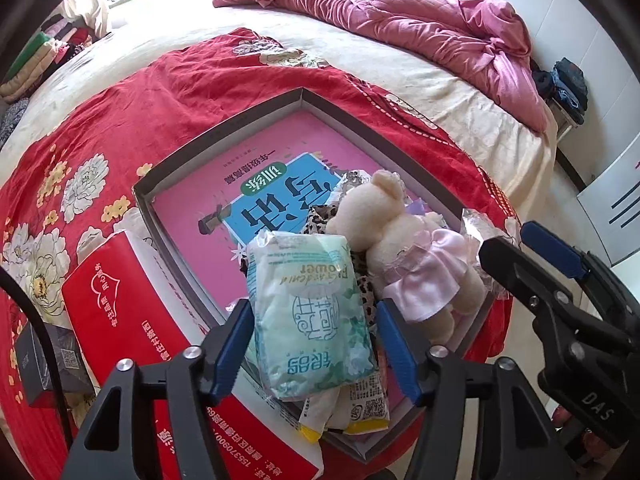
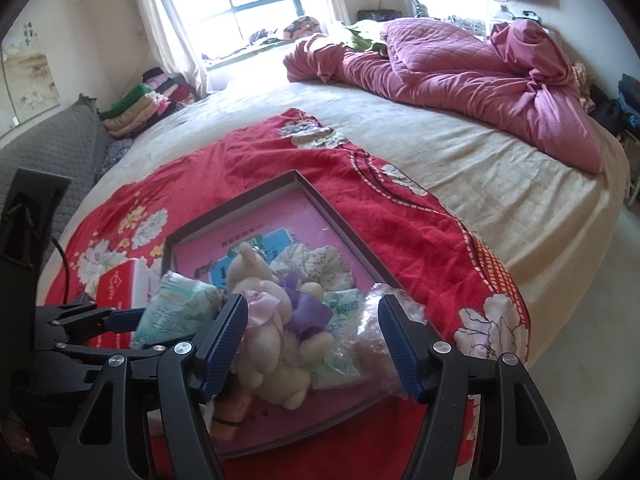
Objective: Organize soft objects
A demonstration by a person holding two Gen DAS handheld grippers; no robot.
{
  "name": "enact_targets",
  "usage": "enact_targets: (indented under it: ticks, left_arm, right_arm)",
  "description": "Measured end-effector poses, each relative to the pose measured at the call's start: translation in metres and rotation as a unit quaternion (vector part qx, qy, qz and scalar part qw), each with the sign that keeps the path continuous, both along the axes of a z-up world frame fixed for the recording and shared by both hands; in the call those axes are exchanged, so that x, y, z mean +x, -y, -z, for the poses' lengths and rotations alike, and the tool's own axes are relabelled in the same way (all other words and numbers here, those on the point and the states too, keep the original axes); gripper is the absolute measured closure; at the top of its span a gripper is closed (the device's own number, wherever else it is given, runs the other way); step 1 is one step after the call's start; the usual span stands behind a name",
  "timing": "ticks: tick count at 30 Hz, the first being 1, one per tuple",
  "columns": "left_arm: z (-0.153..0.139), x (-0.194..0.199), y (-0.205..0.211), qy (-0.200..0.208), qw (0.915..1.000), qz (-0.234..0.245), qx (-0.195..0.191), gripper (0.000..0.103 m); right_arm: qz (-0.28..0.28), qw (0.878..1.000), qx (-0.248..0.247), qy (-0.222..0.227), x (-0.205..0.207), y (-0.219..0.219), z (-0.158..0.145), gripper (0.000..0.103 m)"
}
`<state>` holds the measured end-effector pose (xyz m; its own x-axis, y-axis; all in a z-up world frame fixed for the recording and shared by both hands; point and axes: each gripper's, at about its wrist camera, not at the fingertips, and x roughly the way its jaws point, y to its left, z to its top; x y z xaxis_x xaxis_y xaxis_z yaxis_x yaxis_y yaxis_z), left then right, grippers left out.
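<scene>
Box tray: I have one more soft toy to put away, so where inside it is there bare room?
The tray's far half is free: bare pink book cover between the far corner and the bear's head. The near half is crowded with the tissue pack, bear and snack packets. Outside, red quilt lies open beyond the rim.

Fuzzy plush bear (image 1: 394, 236), glossy plastic tissue pack (image 1: 310, 312), matt cardboard tray (image 1: 168, 172).

The bed (image 2: 500, 184) carries a cream sheet; a red floral blanket (image 1: 120, 120) spreads over its near part; a rumpled pink quilt (image 2: 460, 76) lies at the far side; on the blanket sit a shallow grey box (image 1: 224, 120), a red-and-white carton (image 1: 116, 280) just beside it, and a small dark box (image 1: 52, 360).
</scene>
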<state>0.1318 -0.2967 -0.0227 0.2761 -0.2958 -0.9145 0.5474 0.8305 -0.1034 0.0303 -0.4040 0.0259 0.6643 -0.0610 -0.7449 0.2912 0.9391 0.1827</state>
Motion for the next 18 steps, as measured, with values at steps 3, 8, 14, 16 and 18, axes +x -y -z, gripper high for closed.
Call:
enact_targets:
  ticks: [3,8,14,16,18]
  left_arm:
    - [-0.001,0.000,-0.002,0.000,1.0000,-0.002,-0.007,0.029]
    - [-0.002,0.002,-0.006,-0.003,0.9998,-0.008,-0.016,0.025]
    - [-0.007,0.002,-0.013,0.005,0.9996,-0.018,-0.020,0.020]
    - [-0.009,0.002,-0.016,0.010,0.9996,-0.023,-0.016,0.020]
    - [-0.011,0.002,-0.020,0.013,0.9995,-0.025,-0.013,0.020]
  right_arm:
    - [0.003,1.000,-0.009,-0.006,-0.001,0.001,0.002,0.034]
    - [0.009,1.000,-0.013,-0.005,-0.002,0.003,0.001,0.026]
    - [0.020,1.000,-0.016,-0.004,-0.005,0.007,-0.001,0.026]
    - [0.022,1.000,-0.017,-0.005,-0.005,0.007,-0.001,0.026]
    - [0.024,1.000,-0.019,-0.006,-0.006,0.007,-0.002,0.026]
